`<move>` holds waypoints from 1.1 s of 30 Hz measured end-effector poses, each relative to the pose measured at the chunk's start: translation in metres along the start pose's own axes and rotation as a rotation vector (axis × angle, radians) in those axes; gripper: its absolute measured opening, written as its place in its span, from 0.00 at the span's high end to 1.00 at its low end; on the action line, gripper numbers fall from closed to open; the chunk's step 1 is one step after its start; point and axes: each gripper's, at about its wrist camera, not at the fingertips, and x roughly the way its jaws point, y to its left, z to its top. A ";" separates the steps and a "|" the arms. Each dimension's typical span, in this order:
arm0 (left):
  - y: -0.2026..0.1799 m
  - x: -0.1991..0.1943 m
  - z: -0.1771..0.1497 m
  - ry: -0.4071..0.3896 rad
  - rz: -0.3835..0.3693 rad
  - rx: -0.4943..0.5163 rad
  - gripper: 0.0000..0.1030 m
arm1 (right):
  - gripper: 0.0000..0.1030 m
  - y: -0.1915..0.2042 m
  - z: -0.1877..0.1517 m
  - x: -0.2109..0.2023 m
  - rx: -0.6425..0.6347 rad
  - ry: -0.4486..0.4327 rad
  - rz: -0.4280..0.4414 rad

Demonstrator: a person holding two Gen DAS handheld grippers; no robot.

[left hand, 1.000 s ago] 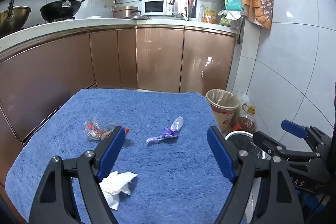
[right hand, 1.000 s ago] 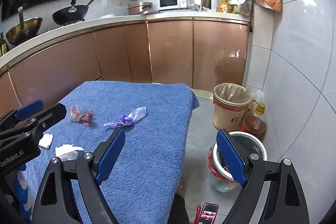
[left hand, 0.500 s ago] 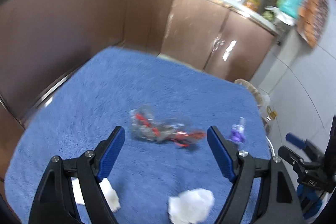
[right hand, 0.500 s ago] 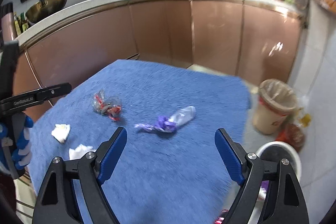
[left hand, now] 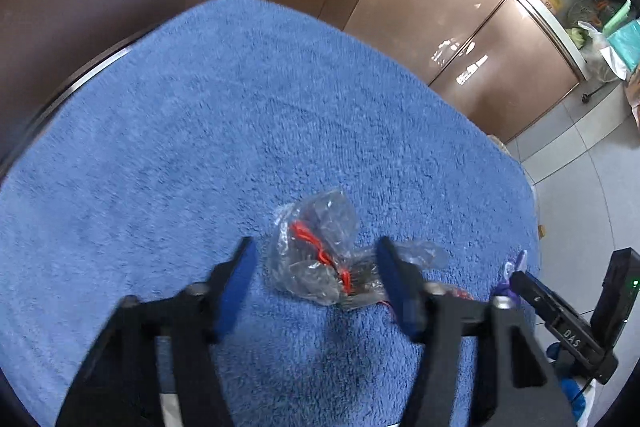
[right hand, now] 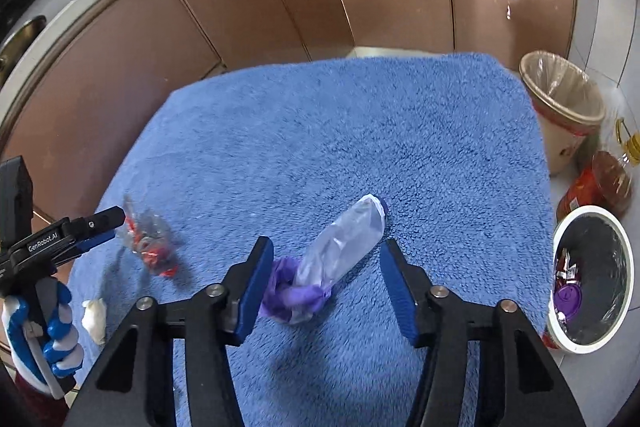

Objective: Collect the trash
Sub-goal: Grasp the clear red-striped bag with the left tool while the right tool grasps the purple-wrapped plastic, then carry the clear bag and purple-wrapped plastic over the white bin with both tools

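Trash: both hand-held grippers, left (left hand: 314, 277) and right (right hand: 326, 281), open astride red wrapper (left hand: 320, 263) and purple wrapper (right hand: 320, 267); squeeze mid-bunch, avoid towel (right hand: 360, 131).

Two plastic wrappers (right hand: 149, 241) (right hand: 340, 251), one tissue wad (right hand: 95, 315), two bins (right hand: 566, 111) (right hand: 592, 281).

I see a crumpled clear wrapper with red bits (left hand: 320, 259) and a purple-and-clear plastic wrapper (right hand: 336, 259), lying apart on blue towel (right hand: 360, 131).
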 end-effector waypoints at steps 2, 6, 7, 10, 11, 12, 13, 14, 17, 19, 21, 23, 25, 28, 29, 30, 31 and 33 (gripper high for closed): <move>0.003 0.006 -0.001 0.017 -0.021 -0.024 0.69 | 0.55 0.001 0.000 0.005 -0.004 0.017 -0.005; 0.008 0.007 -0.003 0.017 -0.051 -0.068 0.94 | 0.77 0.005 -0.003 0.010 -0.014 0.032 -0.012; 0.009 0.004 -0.003 0.008 -0.058 -0.074 0.95 | 0.79 0.006 -0.004 0.010 -0.012 0.029 -0.005; 0.011 -0.009 -0.006 -0.023 -0.073 -0.078 0.97 | 0.85 0.006 -0.006 0.001 -0.016 0.009 0.010; 0.011 -0.016 -0.008 -0.036 -0.085 -0.078 0.97 | 0.85 0.006 -0.007 -0.005 -0.022 -0.001 0.016; 0.010 -0.022 -0.009 -0.045 -0.093 -0.077 0.97 | 0.85 0.007 -0.008 -0.011 -0.033 -0.011 0.022; 0.009 -0.027 -0.008 -0.056 -0.098 -0.074 0.98 | 0.86 0.010 -0.010 -0.018 -0.044 -0.022 0.026; 0.007 -0.035 -0.009 -0.070 -0.102 -0.068 0.98 | 0.87 0.011 -0.010 -0.024 -0.050 -0.031 0.031; -0.001 -0.058 -0.011 -0.108 -0.107 -0.051 0.98 | 0.87 0.016 -0.013 -0.045 -0.064 -0.070 0.053; -0.006 -0.073 -0.010 -0.130 -0.106 -0.041 0.98 | 0.87 0.017 -0.016 -0.062 -0.073 -0.098 0.064; -0.012 -0.089 -0.011 -0.150 -0.111 -0.034 0.98 | 0.87 0.014 -0.018 -0.077 -0.076 -0.121 0.072; -0.022 -0.104 -0.012 -0.166 -0.114 -0.019 0.98 | 0.87 0.012 -0.020 -0.091 -0.081 -0.144 0.070; -0.034 -0.115 -0.017 -0.176 -0.119 -0.001 0.98 | 0.87 0.005 -0.025 -0.108 -0.082 -0.168 0.062; -0.062 -0.127 -0.022 -0.185 -0.134 0.036 0.98 | 0.87 -0.012 -0.029 -0.126 -0.066 -0.195 0.050; -0.074 -0.130 -0.023 -0.185 -0.140 0.053 0.98 | 0.87 -0.021 -0.030 -0.133 -0.060 -0.207 0.039; -0.087 -0.132 -0.024 -0.184 -0.146 0.072 0.98 | 0.87 -0.029 -0.032 -0.140 -0.055 -0.218 0.025; -0.097 -0.132 -0.025 -0.181 -0.151 0.088 0.98 | 0.87 -0.040 -0.034 -0.148 -0.046 -0.230 0.008; -0.126 -0.129 -0.029 -0.169 -0.168 0.128 0.98 | 0.87 -0.058 -0.037 -0.159 -0.023 -0.244 -0.017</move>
